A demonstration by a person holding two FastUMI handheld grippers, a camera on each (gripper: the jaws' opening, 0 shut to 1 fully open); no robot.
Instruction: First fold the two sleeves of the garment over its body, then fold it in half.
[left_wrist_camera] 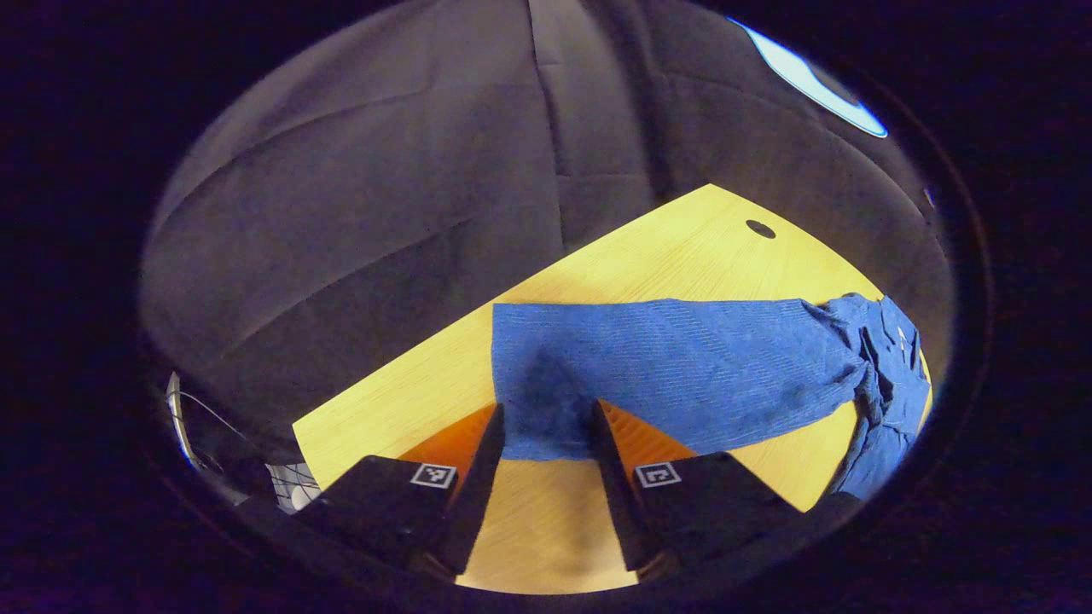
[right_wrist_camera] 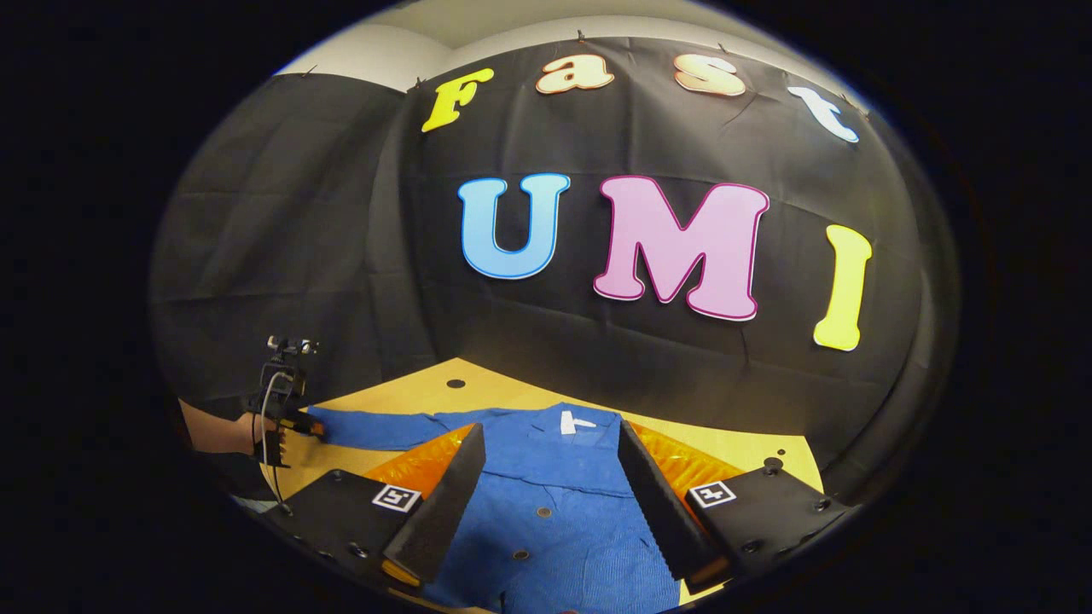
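**Both grippers open over the blue garment**

Left gripper view: the left gripper [left_wrist_camera: 546,418] pointed at the sleeve [left_wrist_camera: 674,367] lying flat on the table [left_wrist_camera: 682,247], jaws apart around its cuff end.

Right gripper view: the right gripper [right_wrist_camera: 550,443] hovered, jaws apart, above the garment [right_wrist_camera: 554,512]; a hand [right_wrist_camera: 256,431] held the other gripper at the sleeve's end.

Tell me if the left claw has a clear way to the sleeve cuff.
Probably yes: the left claw stands open right at the cuff of the sleeve, which lies flat on the table with nothing between.
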